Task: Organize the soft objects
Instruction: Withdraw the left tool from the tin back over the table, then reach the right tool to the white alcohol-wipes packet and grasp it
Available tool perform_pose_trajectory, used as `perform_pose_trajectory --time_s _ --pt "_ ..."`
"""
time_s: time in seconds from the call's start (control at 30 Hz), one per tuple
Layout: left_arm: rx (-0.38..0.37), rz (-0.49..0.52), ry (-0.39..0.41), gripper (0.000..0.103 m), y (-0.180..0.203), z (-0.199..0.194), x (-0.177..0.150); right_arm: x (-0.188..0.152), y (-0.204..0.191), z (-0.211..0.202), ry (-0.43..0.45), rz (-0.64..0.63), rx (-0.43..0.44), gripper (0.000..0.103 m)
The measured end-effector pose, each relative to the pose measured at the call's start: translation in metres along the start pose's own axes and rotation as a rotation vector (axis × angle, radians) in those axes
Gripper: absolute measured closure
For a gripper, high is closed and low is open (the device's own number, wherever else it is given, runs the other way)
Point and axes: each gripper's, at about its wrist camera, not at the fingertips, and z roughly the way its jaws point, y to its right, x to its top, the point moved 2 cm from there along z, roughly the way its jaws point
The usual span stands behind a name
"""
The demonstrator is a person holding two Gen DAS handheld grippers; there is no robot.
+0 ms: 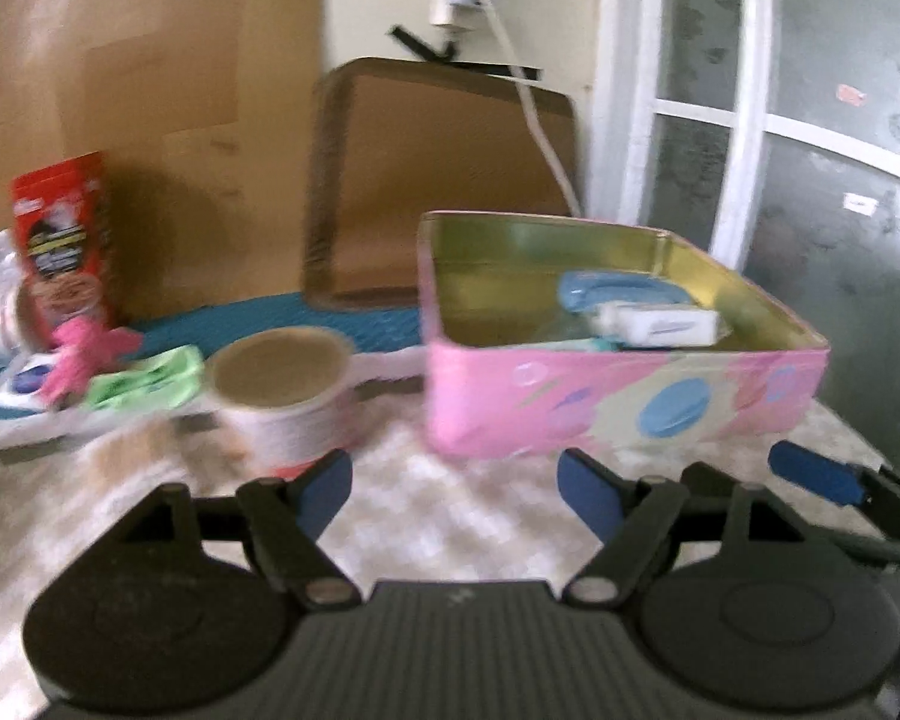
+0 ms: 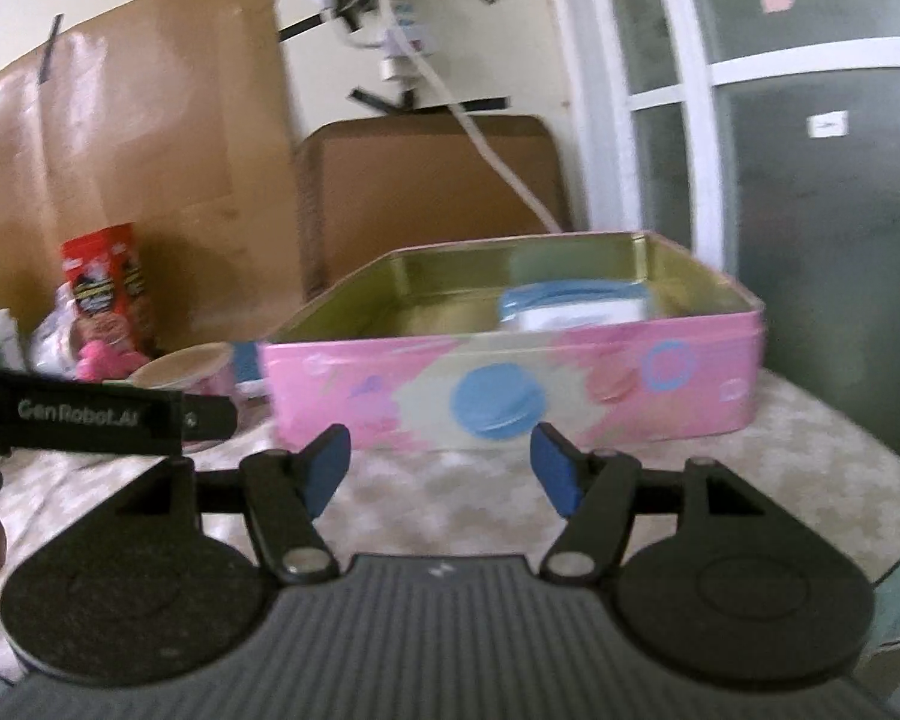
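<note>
Scanning left to right, using the pink tin (image 1: 624, 402) as landmark. Far left of the tin, a red snack box (image 1: 66, 240) is standing upright against the cardboard. Below it, loose soft items are lying on a teal mat (image 1: 240, 318): a white pouch with a blue spot (image 1: 21, 384), a pink fuzzy piece (image 1: 87, 354) and a green packet (image 1: 144, 381). Just left of the tin, a tape roll (image 1: 282, 396) is sitting flat, close to the tin wall; touching or not, cannot tell. Inside the tin, a blue pouch (image 1: 618, 294) and a white packet (image 1: 660, 324) are already lying toward the back right.

Left gripper (image 1: 453, 495) is hovering with jaws apart, nothing between them, aimed at the gap between roll and tin. Right gripper (image 2: 441, 471) is likewise spread and empty, facing the tin's front wall.

My read: the step is fetching the next soft item from the pile left of the tin. Suggest the left gripper swings further left, clears the tape roll, and comes down over the green packet or the pink piece with jaws straddling the narrow side. Pinch mid-body so it isn't flopping. Frames are blurry, so edges are uncertain.
</note>
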Motion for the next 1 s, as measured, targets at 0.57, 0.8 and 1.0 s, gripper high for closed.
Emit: perform_pose_trajectory --time_s 0.57,0.8,1.0 --pt "0.429 -0.040 0.045 0.019 -0.185 -0.051 -0.067 0.027 -0.181 0.053 -0.184 -0.175 0.453 0.044" --pt "0.305 -0.144 0.169 0.015 -0.200 -0.075 -0.070 0.073 -0.286 0.152 -0.283 -0.259 0.576 0.046" --pt "0.270 -0.227 0.217 0.016 -0.214 -0.077 -0.071 0.082 -0.361 0.248 -0.443 -0.297 0.562 0.044"
